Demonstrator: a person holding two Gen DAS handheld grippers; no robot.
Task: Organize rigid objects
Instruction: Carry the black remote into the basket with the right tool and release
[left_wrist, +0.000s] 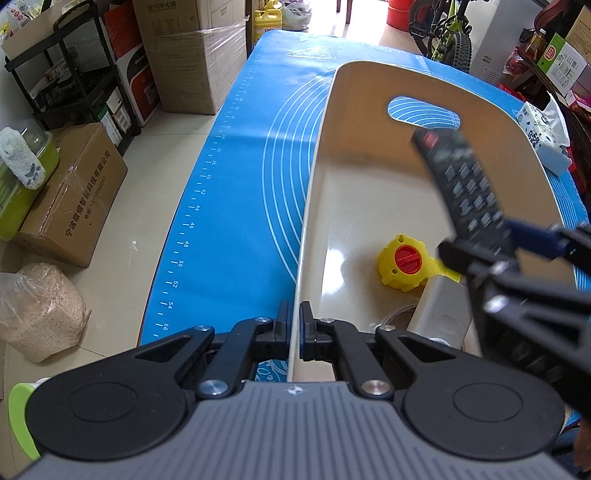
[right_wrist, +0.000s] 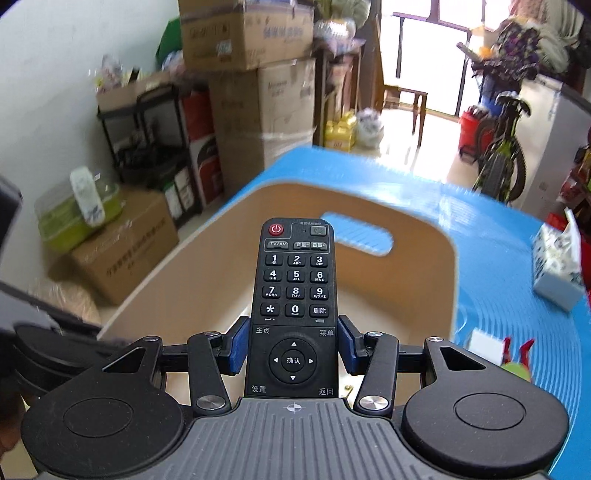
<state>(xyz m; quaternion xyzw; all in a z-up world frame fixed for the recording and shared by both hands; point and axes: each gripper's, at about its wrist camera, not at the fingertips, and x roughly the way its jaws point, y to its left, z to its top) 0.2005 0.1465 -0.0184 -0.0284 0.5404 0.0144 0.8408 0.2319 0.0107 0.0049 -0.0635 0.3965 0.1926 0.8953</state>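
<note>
A cream storage bin (left_wrist: 369, 85) (right_wrist: 207, 258) with a handle cutout stands on a blue mat (left_wrist: 240, 184) (right_wrist: 498, 229). My left gripper (left_wrist: 294, 332) is shut on the bin's near-left wall, one pad on each side. My right gripper (right_wrist: 293, 347) (left_wrist: 532, 240) is shut on a black remote control (right_wrist: 293, 288) (left_wrist: 461, 184), holding it by its sides above the bin's inside, button face up. In the bin lie a yellow cap with a red centre (left_wrist: 404, 264), a grey-white block (left_wrist: 443, 310) and a roll of clear tape (left_wrist: 397, 317), partly hidden by the right gripper.
A tissue pack (left_wrist: 541, 136) (right_wrist: 557, 266) lies on the mat right of the bin. A small white item (right_wrist: 484, 345) and a red-green toy (right_wrist: 517, 362) sit near the mat's right front. Cardboard boxes (left_wrist: 74, 195), a black rack (left_wrist: 74, 74) and a bicycle (left_wrist: 443, 37) stand around the table.
</note>
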